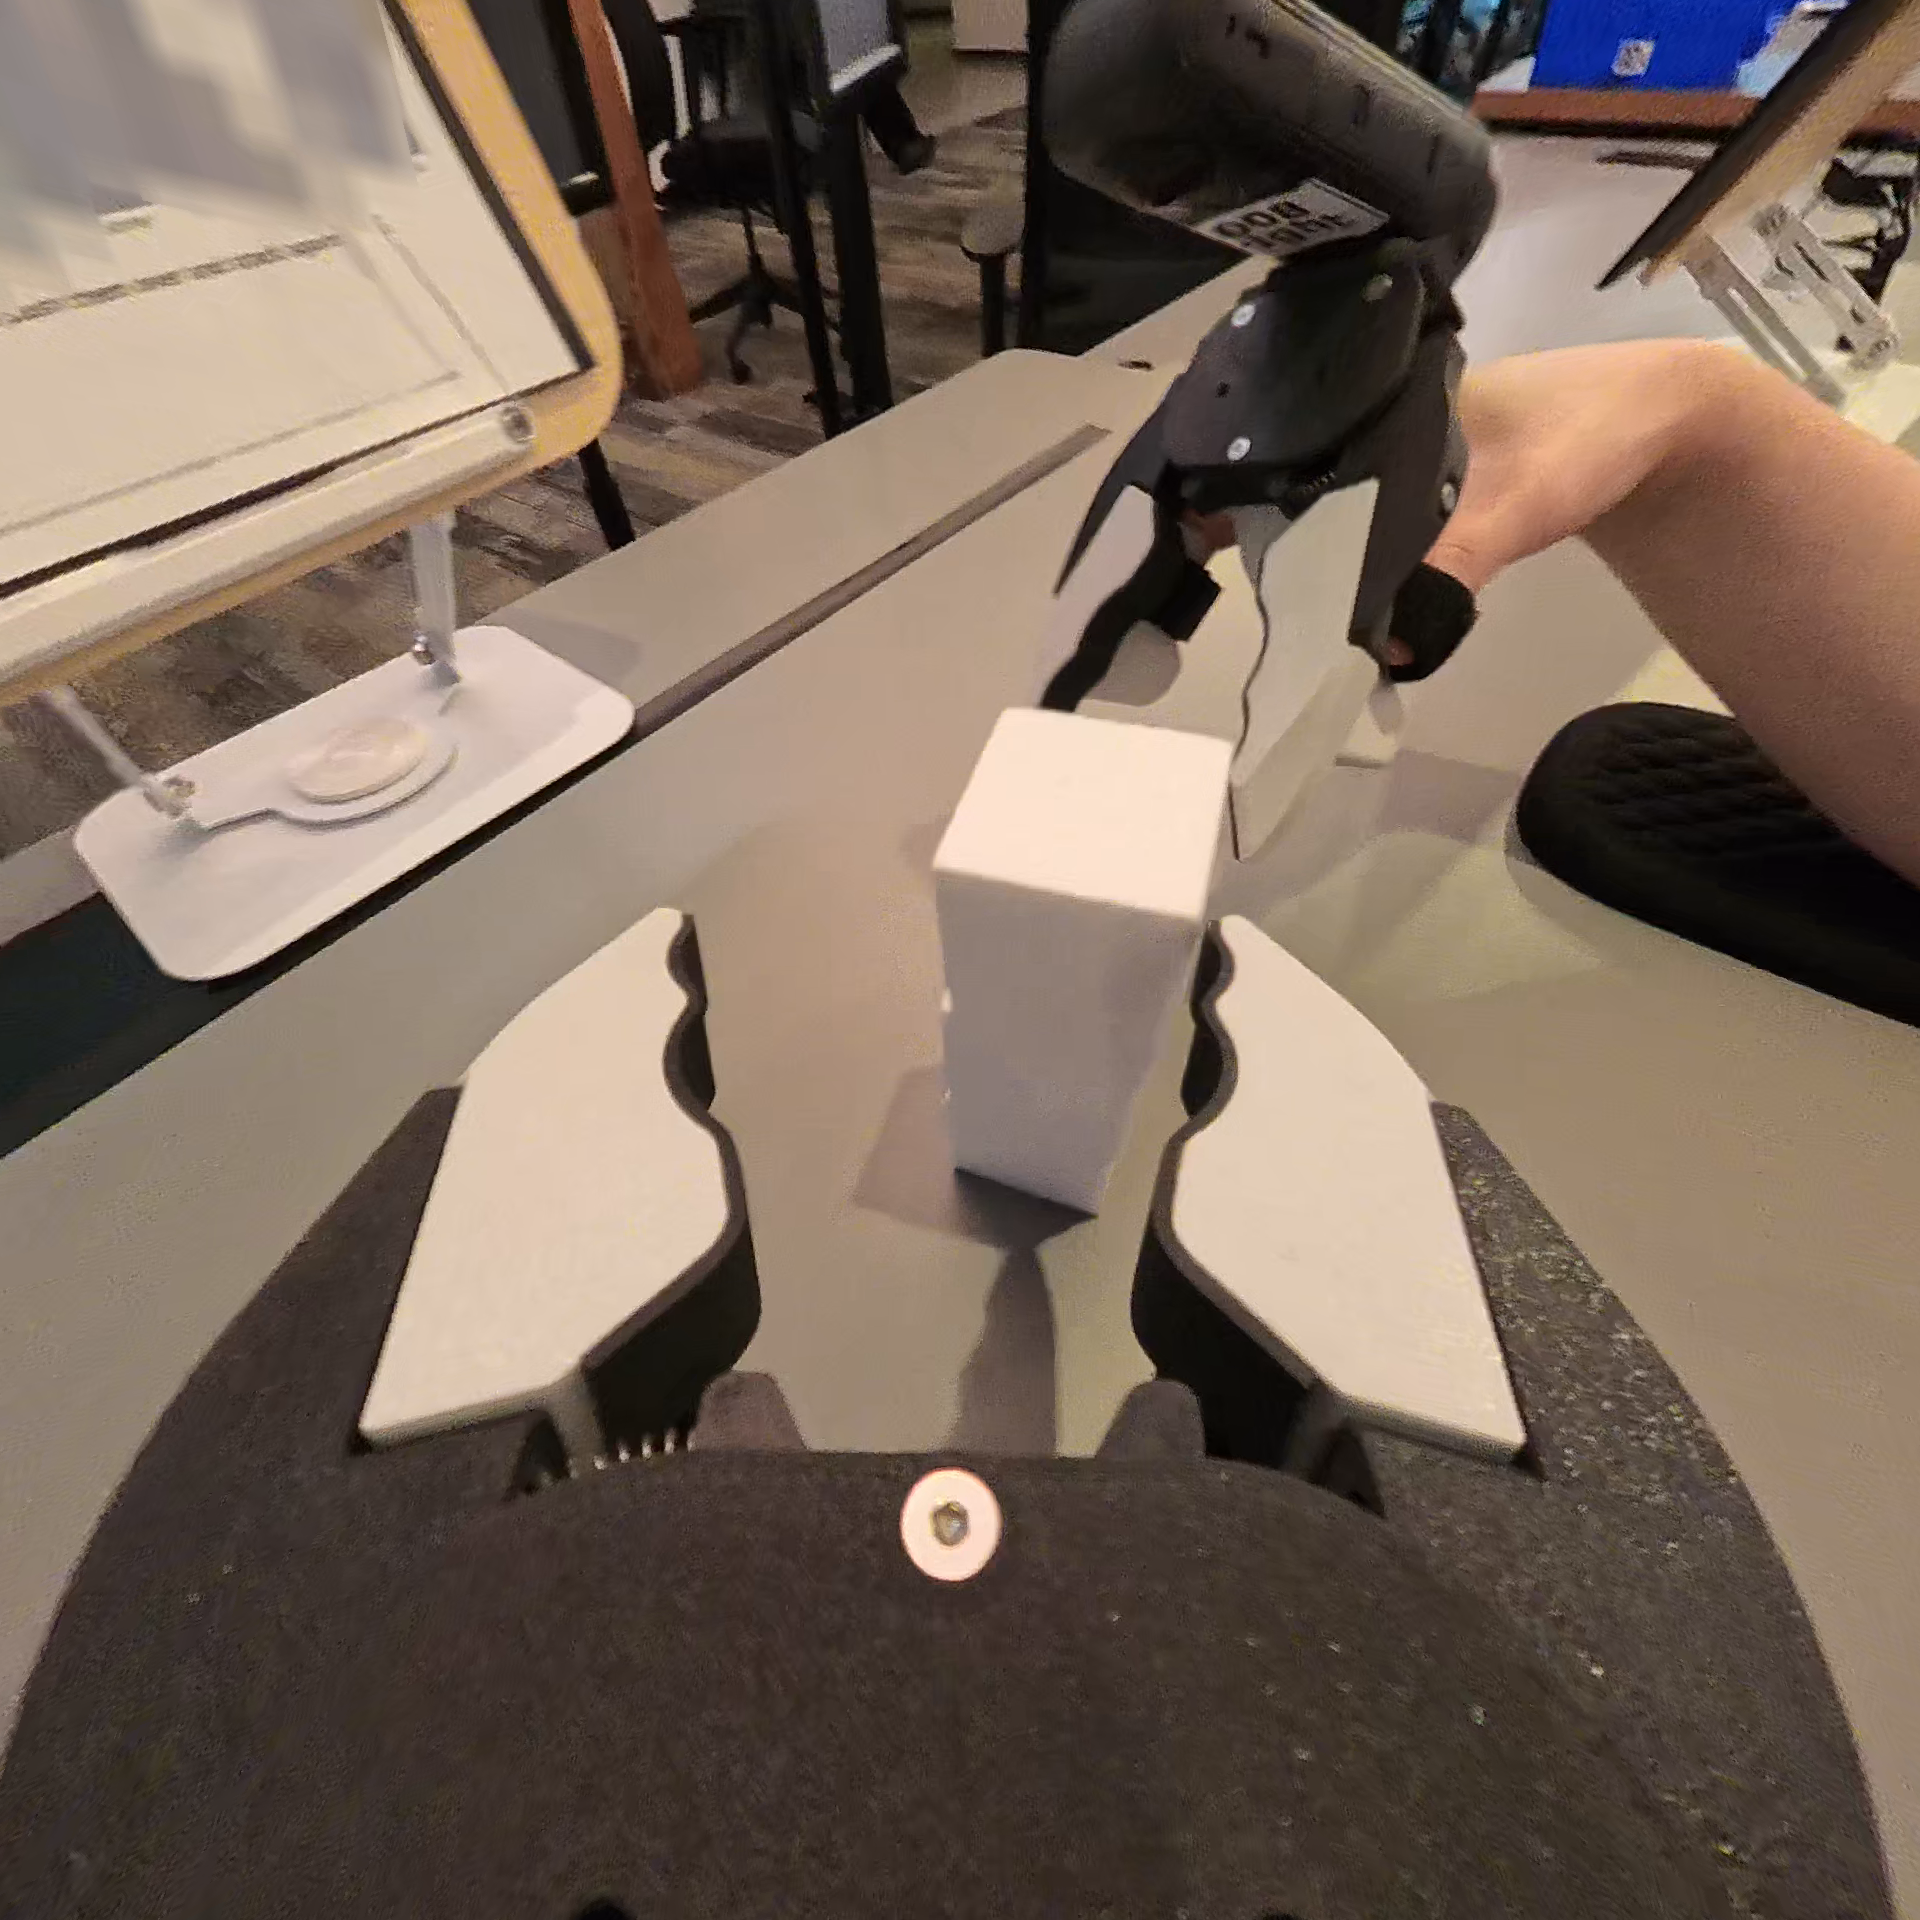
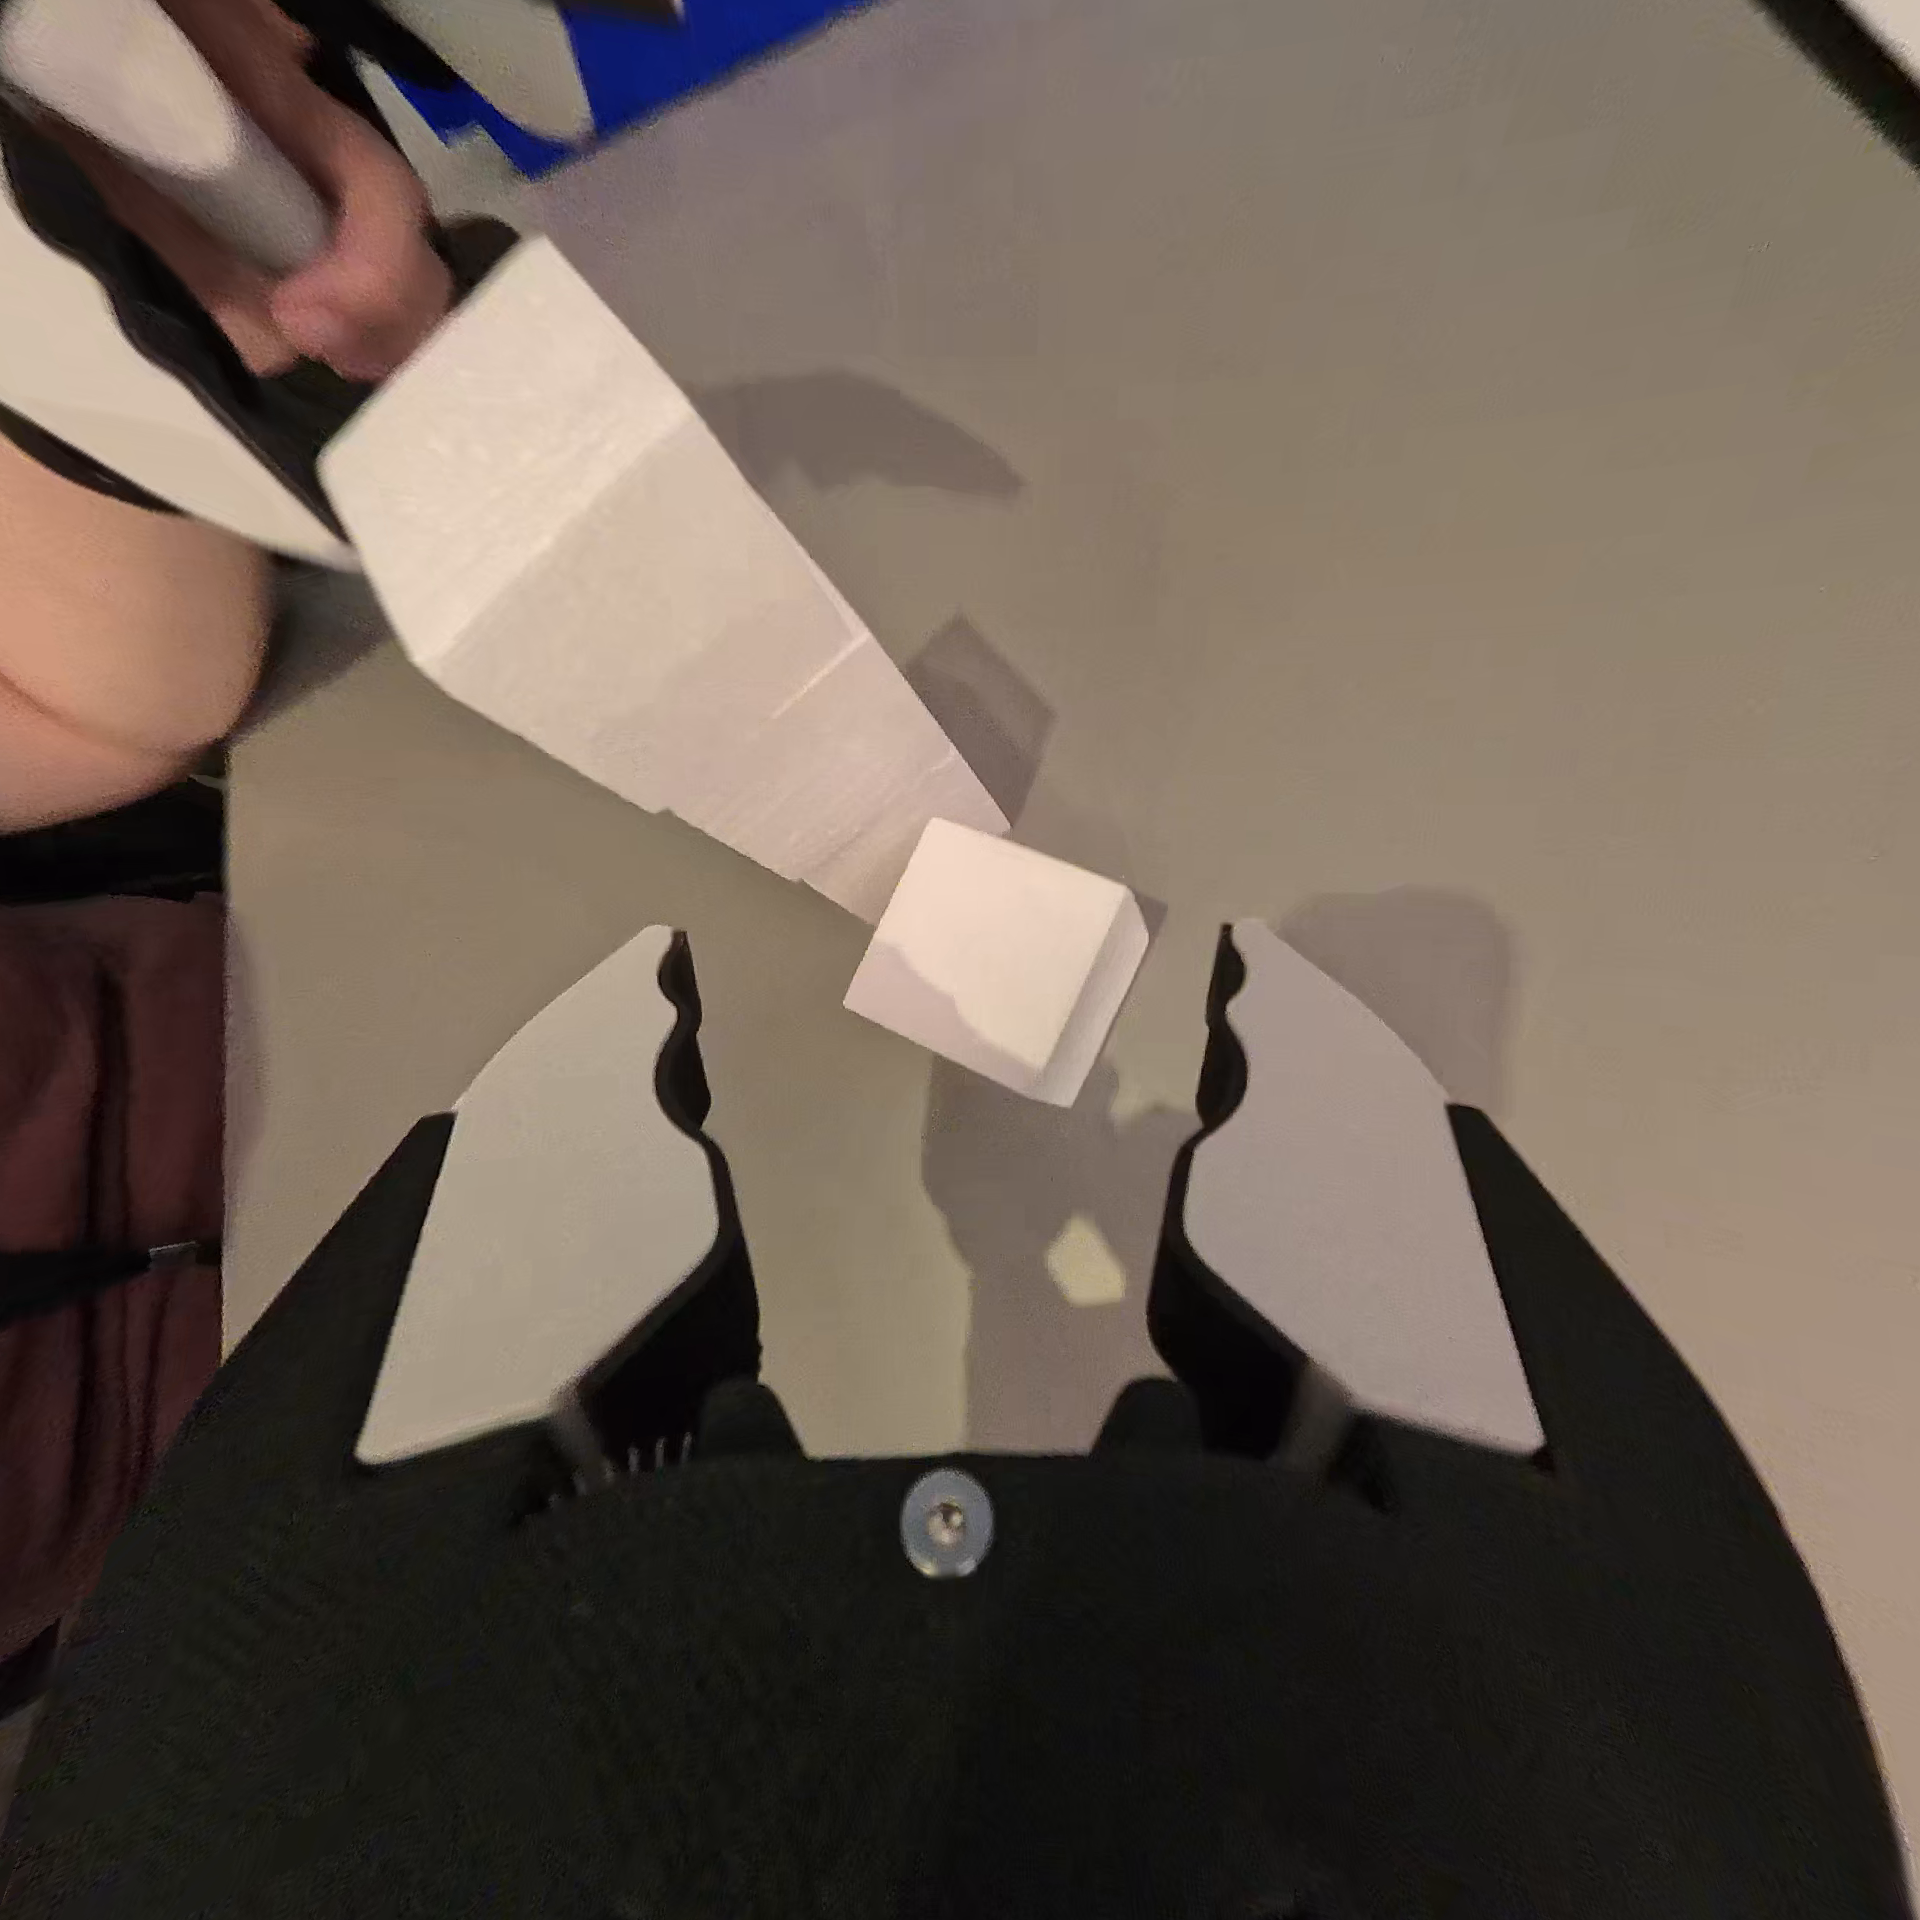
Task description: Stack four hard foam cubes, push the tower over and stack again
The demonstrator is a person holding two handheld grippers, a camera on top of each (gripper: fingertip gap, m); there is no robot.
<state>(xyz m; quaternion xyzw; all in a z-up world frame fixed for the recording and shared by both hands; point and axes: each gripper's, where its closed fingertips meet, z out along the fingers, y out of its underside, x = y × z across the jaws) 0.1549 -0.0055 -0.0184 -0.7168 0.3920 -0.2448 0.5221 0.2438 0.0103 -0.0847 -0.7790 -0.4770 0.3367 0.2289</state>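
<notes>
A tower of white foam cubes (image 1: 1075,966) stands on the grey table (image 1: 520,1091), between my left gripper's (image 1: 951,925) open fingers and close to the right one. The left gripper holds nothing. In the right wrist view the tower (image 2: 623,582) is seen from above, with seams showing three cubes. A single white cube (image 2: 997,956) lies on the table by the tower's base, between my right gripper's (image 2: 951,935) open fingers. In the left wrist view the right gripper (image 1: 1174,707) points down just behind the tower, and that single cube is hidden.
A tilted board on a stand with a white base plate (image 1: 353,790) sits at the table's left edge. A black mesh pad (image 1: 1714,852) lies at the right under a person's forearm (image 1: 1662,499). A blue object (image 2: 582,114) lies beyond the tower in the right wrist view.
</notes>
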